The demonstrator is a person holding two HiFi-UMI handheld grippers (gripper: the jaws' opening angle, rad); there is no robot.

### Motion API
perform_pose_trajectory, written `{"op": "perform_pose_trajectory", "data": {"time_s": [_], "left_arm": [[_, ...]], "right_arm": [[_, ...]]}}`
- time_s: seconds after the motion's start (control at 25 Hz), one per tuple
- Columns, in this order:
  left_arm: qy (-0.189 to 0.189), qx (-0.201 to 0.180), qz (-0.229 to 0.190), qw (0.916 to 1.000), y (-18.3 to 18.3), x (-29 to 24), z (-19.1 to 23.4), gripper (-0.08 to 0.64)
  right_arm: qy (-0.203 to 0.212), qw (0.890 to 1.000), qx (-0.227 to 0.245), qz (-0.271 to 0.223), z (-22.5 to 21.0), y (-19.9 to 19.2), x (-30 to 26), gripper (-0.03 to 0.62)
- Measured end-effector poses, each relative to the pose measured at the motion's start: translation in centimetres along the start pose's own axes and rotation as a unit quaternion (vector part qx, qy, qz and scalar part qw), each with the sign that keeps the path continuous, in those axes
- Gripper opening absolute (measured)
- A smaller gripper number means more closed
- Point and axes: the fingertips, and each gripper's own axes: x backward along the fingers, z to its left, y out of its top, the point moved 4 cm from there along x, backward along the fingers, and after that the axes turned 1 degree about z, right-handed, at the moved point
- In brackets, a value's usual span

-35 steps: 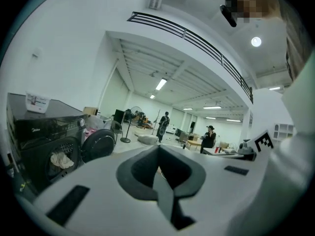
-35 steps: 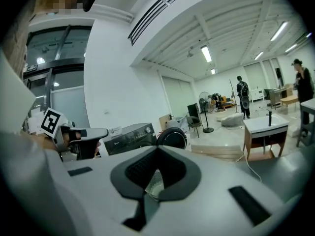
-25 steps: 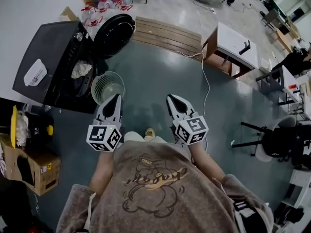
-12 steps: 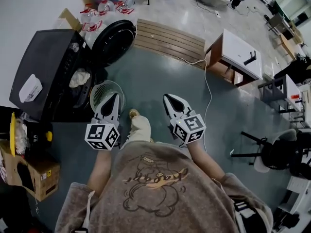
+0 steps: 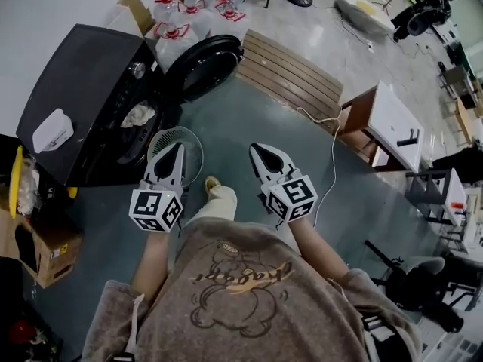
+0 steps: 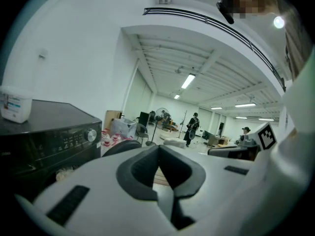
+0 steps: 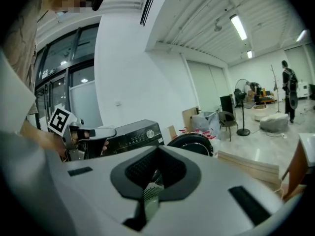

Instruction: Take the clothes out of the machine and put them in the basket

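Observation:
A black washing machine (image 5: pixel 83 96) stands at the left with its round door (image 5: pixel 205 65) swung open. Pale clothes (image 5: pixel 138 115) show in the drum opening. A white mesh basket (image 5: pixel 194 139) sits on the floor in front of the machine, partly hidden by my left gripper (image 5: pixel 178 148). That gripper is shut and empty, held above the basket and pointing toward the machine (image 6: pixel 49 136). My right gripper (image 5: pixel 256 149) is also shut and empty, a little to the right over bare floor. In the right gripper view, the machine (image 7: pixel 133 136) lies ahead of its jaws.
A white tub (image 5: pixel 53 130) rests on the machine's top. Water bottles (image 5: pixel 189 6) stand behind the door, and a wooden slatted platform (image 5: pixel 290 70) lies beyond it. A cable (image 5: pixel 332 157) crosses the floor toward a white table (image 5: pixel 392 123). A cardboard box (image 5: pixel 41 251) sits at the left.
The person has stepped toward the machine, so it and the basket now sit closer and further right in the head view. Both grippers stayed shut and empty, held out in front.

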Motion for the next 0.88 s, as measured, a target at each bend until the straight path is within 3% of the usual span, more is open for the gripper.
{"op": "perform_pose_trajectory", "data": {"time_s": [0.32,0.56,0.88], "left_arm": [[0.113,0.037,-0.017,0.9927,1.1,0.9,7.1,0.006],[0.203,0.061,-0.042,0.9764,0.7,2.9,10.8,0.006],[0.276,0.081,-0.064,0.9556,0.8,5.0,12.0,0.005]], "right_arm": [[0.118,0.991,0.051,0.037,1.9,3.9,-10.7,-0.005],[0.210,0.972,0.081,0.064,4.8,4.0,-17.0,-0.005],[0.315,0.943,0.085,0.063,8.1,5.2,-21.8,-0.003]]}}
